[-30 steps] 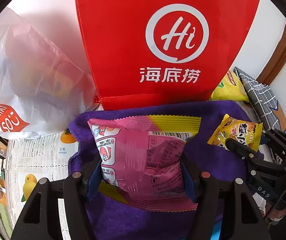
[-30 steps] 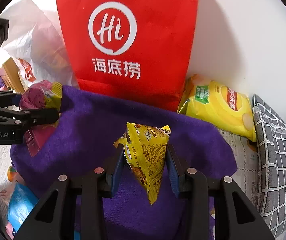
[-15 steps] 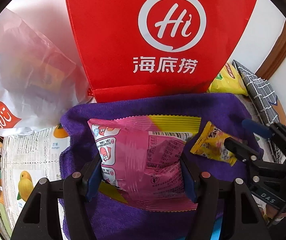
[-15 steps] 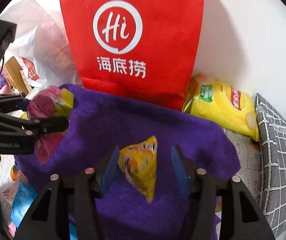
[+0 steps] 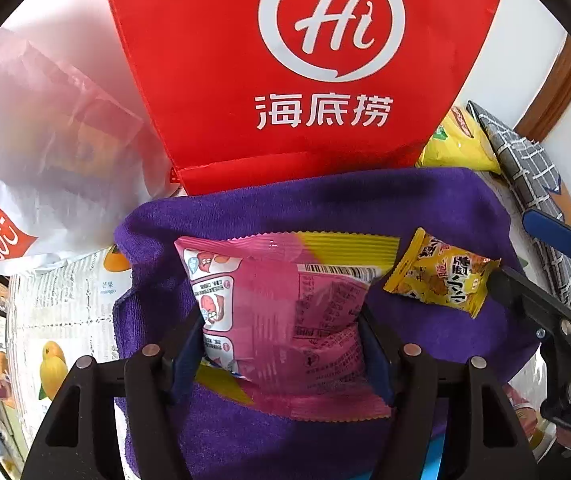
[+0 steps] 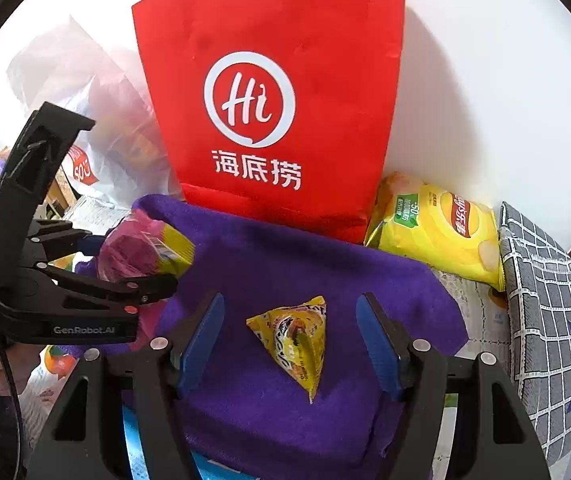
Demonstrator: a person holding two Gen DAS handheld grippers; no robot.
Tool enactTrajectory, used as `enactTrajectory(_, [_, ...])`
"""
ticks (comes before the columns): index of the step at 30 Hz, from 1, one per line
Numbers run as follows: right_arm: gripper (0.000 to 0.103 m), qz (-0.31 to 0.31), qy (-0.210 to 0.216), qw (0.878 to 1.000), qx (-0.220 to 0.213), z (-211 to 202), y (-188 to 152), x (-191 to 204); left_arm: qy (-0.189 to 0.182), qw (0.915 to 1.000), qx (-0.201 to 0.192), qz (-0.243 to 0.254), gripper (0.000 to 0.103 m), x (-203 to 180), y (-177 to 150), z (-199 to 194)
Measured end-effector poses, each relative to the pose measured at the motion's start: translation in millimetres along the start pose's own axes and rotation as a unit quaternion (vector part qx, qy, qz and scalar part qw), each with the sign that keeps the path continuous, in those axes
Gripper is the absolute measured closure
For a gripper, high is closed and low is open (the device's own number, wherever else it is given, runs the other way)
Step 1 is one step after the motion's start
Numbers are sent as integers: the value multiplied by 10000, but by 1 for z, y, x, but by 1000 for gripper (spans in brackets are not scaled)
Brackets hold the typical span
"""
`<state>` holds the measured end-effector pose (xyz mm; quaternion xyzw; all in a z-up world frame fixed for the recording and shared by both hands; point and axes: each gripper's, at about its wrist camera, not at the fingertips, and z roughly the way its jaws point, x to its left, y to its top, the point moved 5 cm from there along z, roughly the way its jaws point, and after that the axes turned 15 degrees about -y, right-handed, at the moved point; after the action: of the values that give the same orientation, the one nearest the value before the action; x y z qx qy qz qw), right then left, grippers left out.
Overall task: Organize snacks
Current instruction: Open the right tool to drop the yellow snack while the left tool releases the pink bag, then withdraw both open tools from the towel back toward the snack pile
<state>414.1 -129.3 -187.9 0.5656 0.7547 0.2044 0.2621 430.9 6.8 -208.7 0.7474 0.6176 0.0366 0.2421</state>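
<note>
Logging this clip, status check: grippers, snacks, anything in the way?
Left gripper clamped on pink snack pack. Right gripper opening, small yellow packet lying free on purple towel. Nothing in the way.

Bright, even daylight fills the room, and colours come out strong. The red bag (image 6: 285, 120) throws a soft grey shadow to its right on the white wall (image 6: 485, 80), so the light comes from the left. The purple towel (image 6: 285, 264) shows a dark band of shadow just under the bag. A small glint sits on the pink snack packet (image 5: 285, 312), whose print is smeared. The white plastic bag (image 5: 45, 140) looks hazy and soft. Both views bend hard at the rims, with black corners, and the nearest fingers (image 6: 201, 340) are slightly out of focus.
</note>
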Motion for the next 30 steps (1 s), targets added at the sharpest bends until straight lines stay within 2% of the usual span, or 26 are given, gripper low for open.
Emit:
enactTrajectory(3, [34, -66, -19, 10000, 3, -1, 0, 3, 1, 10000, 18, -35, 29, -1, 1, 1])
enactTrajectory(6, [34, -92, -85, 9999, 3, -2, 0, 4, -87, 9998, -164, -79, 20, -2, 4, -7])
enactTrajectory(9, [34, -35, -126, 9999, -15, -6, 2, 1, -125, 9994, -330, -44, 18, -4, 6, -17])
enactTrajectory(15, [31, 251, -356, 9990, -4, -12, 6, -10, -97, 9990, -426, -13, 17, -9, 7, -30])
enactTrajectory(20, [29, 340, -426, 9985, -12, -23, 8, -8, 61, 9972, -743, 44, 18, -10, 9, -54])
enactTrajectory(23, [26, 337, -682, 9970, -114, -32, 5, -9, -7, 9959, -897, 90, 18, -12, 10, -67])
enactTrajectory(30, [26, 474, -994, 9934, -317, -71, -7, -20, -109, 9915, -1264, 296, 18, -24, 11, -102])
